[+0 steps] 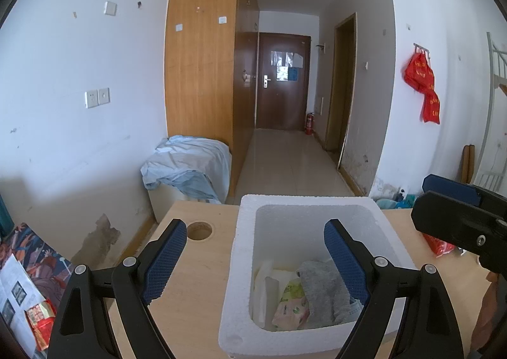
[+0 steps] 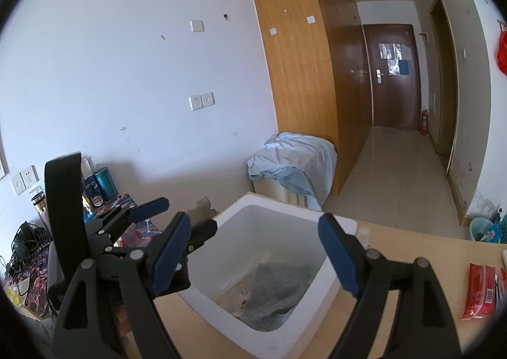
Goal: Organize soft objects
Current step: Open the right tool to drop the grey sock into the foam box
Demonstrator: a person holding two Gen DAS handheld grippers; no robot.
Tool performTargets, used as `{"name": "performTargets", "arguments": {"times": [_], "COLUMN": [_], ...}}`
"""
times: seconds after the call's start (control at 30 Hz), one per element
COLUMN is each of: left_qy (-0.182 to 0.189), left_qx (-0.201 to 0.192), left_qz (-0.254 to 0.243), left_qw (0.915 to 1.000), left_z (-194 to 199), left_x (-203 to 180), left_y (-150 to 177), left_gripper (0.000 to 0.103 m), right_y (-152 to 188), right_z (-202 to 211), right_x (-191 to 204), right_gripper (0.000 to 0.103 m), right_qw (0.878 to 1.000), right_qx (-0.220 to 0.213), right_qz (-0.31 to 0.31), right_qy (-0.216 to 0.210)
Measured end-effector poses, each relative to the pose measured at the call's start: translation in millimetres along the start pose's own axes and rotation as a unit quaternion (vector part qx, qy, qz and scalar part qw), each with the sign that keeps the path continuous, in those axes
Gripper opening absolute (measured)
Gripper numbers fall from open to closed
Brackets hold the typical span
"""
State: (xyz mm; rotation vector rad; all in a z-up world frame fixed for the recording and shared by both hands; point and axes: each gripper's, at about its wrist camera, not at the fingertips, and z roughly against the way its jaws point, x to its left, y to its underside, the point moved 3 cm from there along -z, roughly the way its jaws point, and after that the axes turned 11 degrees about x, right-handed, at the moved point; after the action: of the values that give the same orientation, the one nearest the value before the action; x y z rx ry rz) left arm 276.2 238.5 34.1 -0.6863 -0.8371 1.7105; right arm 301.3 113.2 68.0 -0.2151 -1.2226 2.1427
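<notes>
A white foam box (image 1: pixel 245 264) stands on the light wooden table (image 1: pixel 196 279). Inside lie a grey cloth (image 1: pixel 323 289), a green-and-pink packet (image 1: pixel 290 305) and white folded items (image 1: pixel 264 286). My left gripper (image 1: pixel 255 259) is open and empty, held above the box's near left side. In the right wrist view the box (image 2: pixel 218 302) holds the grey cloth (image 2: pixel 275 289). My right gripper (image 2: pixel 255 251) is open and empty above the box. The left gripper (image 2: pixel 177 216) shows at the left there, and the right gripper's body shows at the right edge of the left wrist view.
A red packet (image 2: pixel 478 292) lies on the table at the right. A round cable hole (image 1: pixel 199 230) is in the tabletop left of the box. A blue sheet (image 1: pixel 187 165) covers a unit beyond the table. A cluttered side table (image 2: pixel 95 197) stands left.
</notes>
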Motion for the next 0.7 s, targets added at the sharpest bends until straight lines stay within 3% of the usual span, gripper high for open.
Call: {"name": "performTargets", "arguments": {"times": [0.17, 0.27, 0.7], "left_qy": [0.0, 0.002, 0.004], "left_qx": [0.0, -0.001, -0.011], "left_qz": [-0.002, 0.0, 0.0], "left_qw": [1.0, 1.0, 0.9999], "left_z": [1, 2, 32], "left_x": [0, 0, 2], "left_y": [0, 0, 4], "left_gripper": [0.089, 0.089, 0.089], "right_y": [0, 0, 6], "right_z": [0, -1, 15], "right_x": [0, 0, 6], "right_gripper": [0.088, 0.103, 0.103], "right_qw": [1.0, 1.0, 0.999], "right_qx": [-0.001, -0.003, -0.015], "right_qz": [0.0, -0.001, 0.003], "right_qy": [0.001, 0.004, 0.03]}}
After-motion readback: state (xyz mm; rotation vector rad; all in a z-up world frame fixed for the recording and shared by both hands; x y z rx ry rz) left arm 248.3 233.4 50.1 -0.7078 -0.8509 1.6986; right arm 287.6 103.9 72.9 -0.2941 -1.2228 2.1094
